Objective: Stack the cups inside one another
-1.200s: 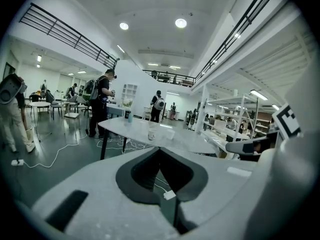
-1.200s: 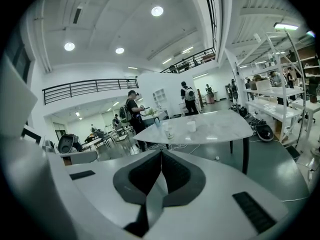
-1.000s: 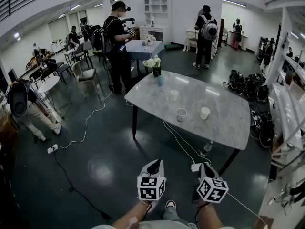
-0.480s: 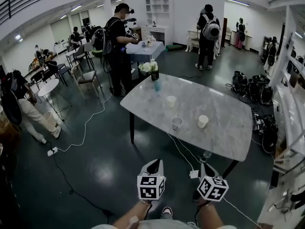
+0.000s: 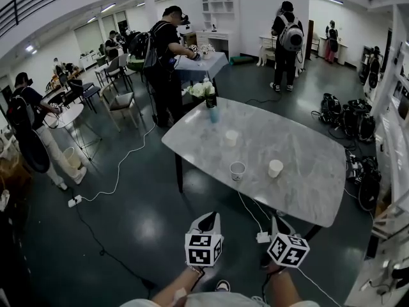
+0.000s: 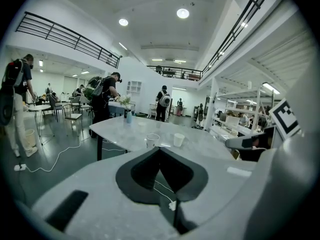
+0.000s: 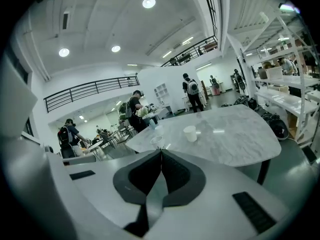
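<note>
- While both claws hang short of the tabletop (image 5: 300,139), three white cups stand apart on it: the far cup (image 5: 231,137), the near-left cup (image 5: 238,170) and the near-right cup (image 5: 275,167).
- Left claw (image 5: 206,217) and right claw (image 5: 279,221) are pinched together and empty, side by side above the floor.
- Arriving with tips unopened could topple a light cup or nudge it off the near edge.

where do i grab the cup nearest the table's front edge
Probably the rim of the near cup: pinch its near wall, coming in over the front edge of the table. It stands upright, mouth up, apart from the other cups, so that wall is free.
</note>
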Demonstrator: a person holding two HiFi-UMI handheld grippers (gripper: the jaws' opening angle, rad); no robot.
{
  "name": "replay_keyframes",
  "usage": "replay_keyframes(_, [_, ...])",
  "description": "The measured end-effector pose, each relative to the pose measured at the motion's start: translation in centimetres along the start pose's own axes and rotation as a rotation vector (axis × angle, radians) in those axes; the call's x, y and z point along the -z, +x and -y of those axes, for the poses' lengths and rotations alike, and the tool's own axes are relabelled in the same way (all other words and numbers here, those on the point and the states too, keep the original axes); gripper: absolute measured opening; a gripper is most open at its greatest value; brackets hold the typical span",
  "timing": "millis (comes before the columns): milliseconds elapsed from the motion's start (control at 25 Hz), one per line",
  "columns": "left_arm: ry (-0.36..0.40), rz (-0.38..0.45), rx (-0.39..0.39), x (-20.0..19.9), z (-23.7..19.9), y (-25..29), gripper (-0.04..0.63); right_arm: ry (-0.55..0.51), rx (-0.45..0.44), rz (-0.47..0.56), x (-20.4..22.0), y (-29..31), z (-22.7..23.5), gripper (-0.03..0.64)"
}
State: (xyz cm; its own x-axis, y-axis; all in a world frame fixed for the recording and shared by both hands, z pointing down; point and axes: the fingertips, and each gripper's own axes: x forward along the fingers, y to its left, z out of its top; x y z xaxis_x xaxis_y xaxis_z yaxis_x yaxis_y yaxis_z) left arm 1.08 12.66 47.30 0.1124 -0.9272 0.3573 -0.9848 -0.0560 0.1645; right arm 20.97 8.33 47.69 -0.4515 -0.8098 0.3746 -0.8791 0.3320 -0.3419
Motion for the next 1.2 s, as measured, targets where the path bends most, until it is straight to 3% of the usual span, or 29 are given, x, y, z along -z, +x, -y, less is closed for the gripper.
replay_keyframes(440, [0.003,-0.032,-0.042,-0.3,-2.0,3.1,-0.006,0.04,-0.015,-0.033,0.1,3.5,1.0,0.008])
replay_keyframes(1200, [-0.005,0.001,0.051,-7.4,-6.3,16.6,-0.006,-0.007,0.013,-0.022,-6.5,15.0,-0.3,0.008])
